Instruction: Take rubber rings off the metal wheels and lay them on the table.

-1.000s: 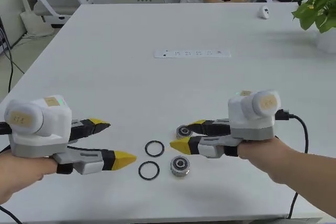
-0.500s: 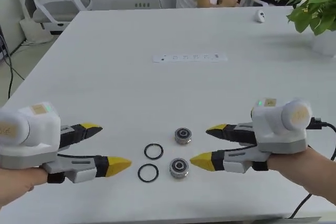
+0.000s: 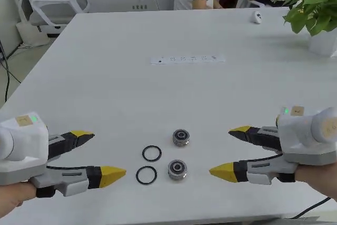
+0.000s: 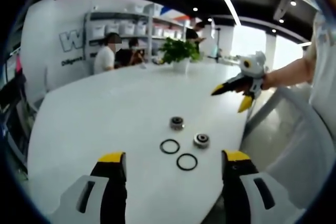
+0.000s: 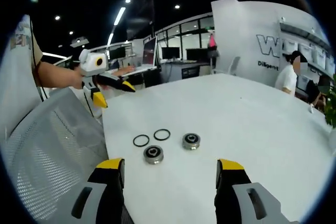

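Both tools are released and carry nothing. The left tool (image 3: 100, 154) and the right tool (image 3: 230, 151) hover over the table (image 3: 158, 93) with jaws spread wide and tips turned toward each other. The work lies between them.

The far ring (image 3: 151, 153) and near ring (image 3: 146, 174) lie flat on the table just ahead of the left tool's tips, apart from each other. Past them, toward the right tool, sit the far wheel (image 3: 181, 137) and near wheel (image 3: 177, 168), each near a ring but not touching it. Both wheels look bare of rubber, though their grooves are too small to be sure. I judge the task done or nearly so. The spread jaws and the gap on either side fit tools held clear of finished work.

The rings were probably laid on the left tool's side to keep loose rubber apart from metal that can roll. In each gripper view the four pieces sit ahead, between that tool's jaws.

The table's near edge runs close behind both tools, so there is little margin there. Ahead of the tips the table is bare up to the power strip (image 3: 187, 59). A plant (image 3: 310, 3) stands well beyond the right tool. Any further laying-down looks safest ahead of the tips, away from the edge.
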`<state>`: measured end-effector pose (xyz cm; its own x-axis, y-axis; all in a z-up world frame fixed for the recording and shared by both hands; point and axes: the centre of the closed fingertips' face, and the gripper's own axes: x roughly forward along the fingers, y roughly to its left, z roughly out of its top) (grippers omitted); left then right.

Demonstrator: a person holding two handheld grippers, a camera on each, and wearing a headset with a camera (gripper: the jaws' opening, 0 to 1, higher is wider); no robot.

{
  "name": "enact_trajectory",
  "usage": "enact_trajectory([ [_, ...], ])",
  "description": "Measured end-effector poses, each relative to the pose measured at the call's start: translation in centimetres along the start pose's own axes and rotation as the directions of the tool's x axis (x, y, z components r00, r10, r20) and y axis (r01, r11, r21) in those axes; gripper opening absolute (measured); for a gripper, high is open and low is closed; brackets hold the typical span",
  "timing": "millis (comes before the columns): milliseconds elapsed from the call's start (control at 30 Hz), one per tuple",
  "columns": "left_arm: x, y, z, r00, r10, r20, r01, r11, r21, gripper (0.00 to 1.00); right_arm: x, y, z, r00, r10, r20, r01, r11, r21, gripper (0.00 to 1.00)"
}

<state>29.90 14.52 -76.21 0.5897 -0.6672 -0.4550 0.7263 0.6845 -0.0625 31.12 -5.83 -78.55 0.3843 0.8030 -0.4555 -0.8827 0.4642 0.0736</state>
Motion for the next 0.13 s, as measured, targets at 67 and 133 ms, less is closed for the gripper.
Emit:
enact_trajectory([
  [67,-0.09,-0.02,0.09,1.0,0.003,0.004,-0.003,1.0,0.0,0.75,-0.39,-0.07,-0.07,1.0,-0.008,0.005,0.008,1.0,0.009,0.72],
  [133,-0.16,-0.02,0.08,1.0,0.005,0.005,-0.005,1.0,0.001,0.75,-0.75,-0.07,-0.15,0.9998,-0.015,0.009,0.015,1.0,0.02,0.74],
])
